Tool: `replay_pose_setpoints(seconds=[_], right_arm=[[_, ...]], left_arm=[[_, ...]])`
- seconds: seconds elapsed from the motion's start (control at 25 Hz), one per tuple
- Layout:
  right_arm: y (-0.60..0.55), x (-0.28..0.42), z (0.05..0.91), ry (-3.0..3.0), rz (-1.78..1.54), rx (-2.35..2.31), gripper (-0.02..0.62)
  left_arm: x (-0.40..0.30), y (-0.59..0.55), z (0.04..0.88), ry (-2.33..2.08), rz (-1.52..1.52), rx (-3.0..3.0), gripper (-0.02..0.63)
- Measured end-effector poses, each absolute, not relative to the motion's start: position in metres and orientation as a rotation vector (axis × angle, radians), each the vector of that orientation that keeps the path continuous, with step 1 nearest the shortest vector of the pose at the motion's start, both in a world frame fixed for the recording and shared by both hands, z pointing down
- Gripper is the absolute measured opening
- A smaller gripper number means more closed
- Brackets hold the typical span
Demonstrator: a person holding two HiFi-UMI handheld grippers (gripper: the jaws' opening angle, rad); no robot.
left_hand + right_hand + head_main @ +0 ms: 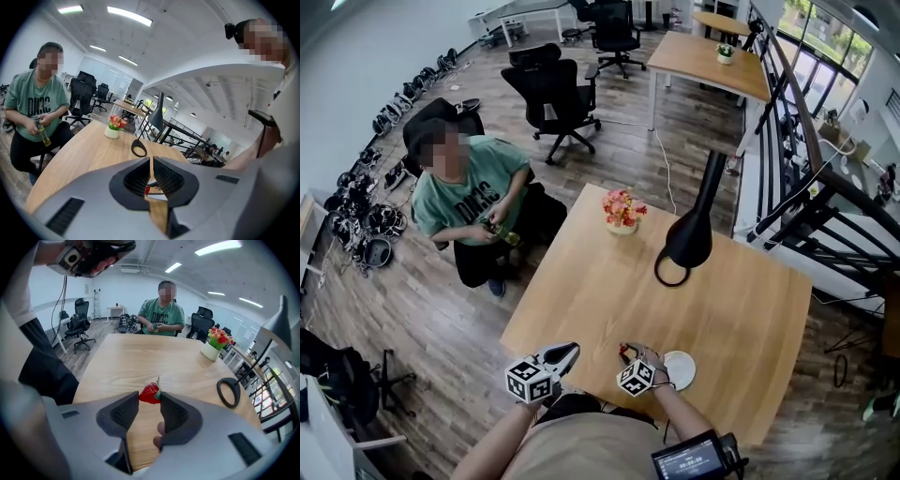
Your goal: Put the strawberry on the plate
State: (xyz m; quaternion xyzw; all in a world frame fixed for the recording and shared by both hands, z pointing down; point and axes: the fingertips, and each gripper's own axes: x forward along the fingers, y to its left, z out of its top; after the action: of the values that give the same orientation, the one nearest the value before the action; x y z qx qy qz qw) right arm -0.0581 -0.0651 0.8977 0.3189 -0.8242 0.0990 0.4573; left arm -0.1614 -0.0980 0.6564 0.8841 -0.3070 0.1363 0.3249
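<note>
Two grippers sit over the near edge of the light wooden table (pixel 609 272) on my feed. My right gripper (pixel 149 398) has its jaws partly apart and pinching the red strawberry with its green stalk (pixel 149 393) right at their tips; the berry is up off the wood, tilted, stalk pointing away from me. In the head view the small round white plate (pixel 682 370) lies on the table just beside that gripper, on its right, and the strawberry is not on it. My left gripper (pixel 151 161) has its jaws brought together, only a thin slit between them, with nothing gripped. Further along the table I see a black lamp with a ring-shaped base (pixel 689 239) and a pale pot of pink and orange flowers (pixel 622 212). A person in a green shirt (pixel 471 195) sits beyond the far edge.
</note>
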Motion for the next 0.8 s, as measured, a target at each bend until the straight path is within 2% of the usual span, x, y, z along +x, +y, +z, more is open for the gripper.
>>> replay_pose_setpoints(seconds=[0.8], right_arm=[[-0.077, -0.061, 0.761, -2.286, 0.229, 1.014, 0.15]], left_arm=[[-0.139, -0.092, 0.657, -0.77, 0.359, 2.333, 0.006]])
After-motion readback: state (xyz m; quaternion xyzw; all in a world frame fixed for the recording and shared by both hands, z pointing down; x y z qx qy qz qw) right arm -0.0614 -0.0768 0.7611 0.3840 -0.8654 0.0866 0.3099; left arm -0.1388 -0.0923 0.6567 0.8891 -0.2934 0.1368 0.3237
